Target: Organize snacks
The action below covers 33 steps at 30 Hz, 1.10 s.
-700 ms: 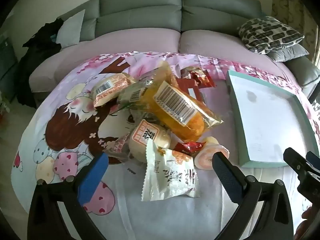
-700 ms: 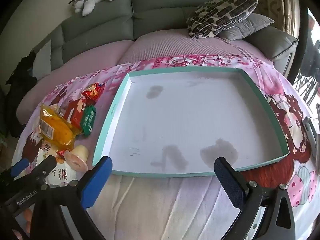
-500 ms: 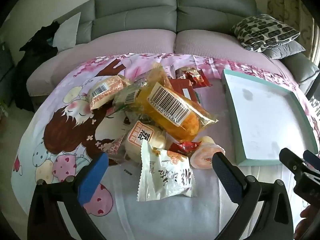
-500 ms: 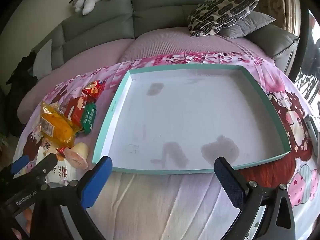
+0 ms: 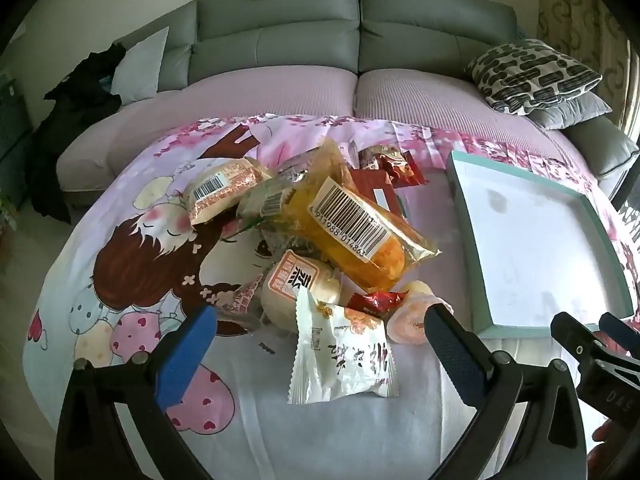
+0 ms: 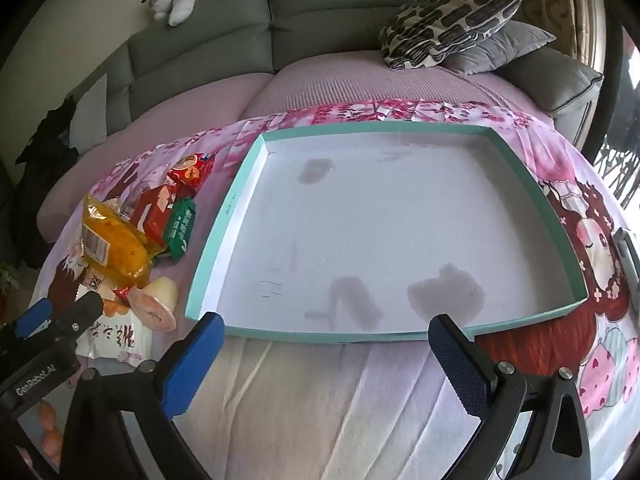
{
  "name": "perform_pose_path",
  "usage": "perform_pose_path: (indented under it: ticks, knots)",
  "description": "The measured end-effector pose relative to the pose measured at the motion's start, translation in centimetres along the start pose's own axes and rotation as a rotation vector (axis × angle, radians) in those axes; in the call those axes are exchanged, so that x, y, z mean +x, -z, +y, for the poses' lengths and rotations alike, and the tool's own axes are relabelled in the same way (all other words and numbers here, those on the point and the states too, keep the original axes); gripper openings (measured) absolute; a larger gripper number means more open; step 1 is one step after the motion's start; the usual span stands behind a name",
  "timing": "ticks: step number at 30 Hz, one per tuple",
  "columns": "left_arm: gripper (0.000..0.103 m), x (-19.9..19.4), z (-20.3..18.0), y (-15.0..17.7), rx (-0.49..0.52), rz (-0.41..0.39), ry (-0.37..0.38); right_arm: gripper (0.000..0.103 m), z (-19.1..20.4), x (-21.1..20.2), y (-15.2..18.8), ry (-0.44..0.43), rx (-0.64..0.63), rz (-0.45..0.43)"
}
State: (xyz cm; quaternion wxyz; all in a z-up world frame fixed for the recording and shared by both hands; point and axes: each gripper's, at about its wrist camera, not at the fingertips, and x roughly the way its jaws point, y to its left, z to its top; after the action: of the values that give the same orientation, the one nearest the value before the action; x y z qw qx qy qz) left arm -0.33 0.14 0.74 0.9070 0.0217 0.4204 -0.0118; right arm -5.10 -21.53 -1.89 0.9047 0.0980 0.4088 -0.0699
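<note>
Left wrist view: the left gripper (image 5: 320,332), jaws wide apart, hangs over a white packet (image 5: 340,360) at the near edge of a snack pile (image 5: 320,240) on a cartoon-print cloth (image 5: 132,264). The right gripper (image 6: 324,338), also spread and empty, faces a teal-rimmed tray (image 6: 224,236) beside the pile; a grey sofa (image 6: 328,12) stands behind.

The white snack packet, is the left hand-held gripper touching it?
Apart. The left wrist view shows the left hand-held gripper wide open, with the white snack packet lying untouched between its fingers.
</note>
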Motion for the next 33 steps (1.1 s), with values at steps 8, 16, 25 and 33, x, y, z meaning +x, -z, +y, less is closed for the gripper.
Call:
perform_pose_path:
  ticks: [8, 16, 25, 33]
  knots:
    - [0.103, -0.26, -0.06, -0.11, -0.002, -0.007, -0.011, 0.103, -0.13, 0.16, 0.1, -0.003, 0.008, -0.001]
    - [0.103, -0.34, 0.16, -0.12, -0.012, -0.011, -0.017, 0.103, 0.0, 0.16, 0.31, -0.003, 0.007, -0.003]
    - [0.103, -0.47, 0.34, -0.24, -0.019, -0.014, -0.022, 0.103, -0.09, 0.06, 0.28, -0.004, 0.008, -0.002]
    - [0.103, -0.59, 0.49, -0.37, -0.028, -0.018, -0.026, 0.103, -0.19, 0.0, 0.27, -0.007, 0.01, -0.004]
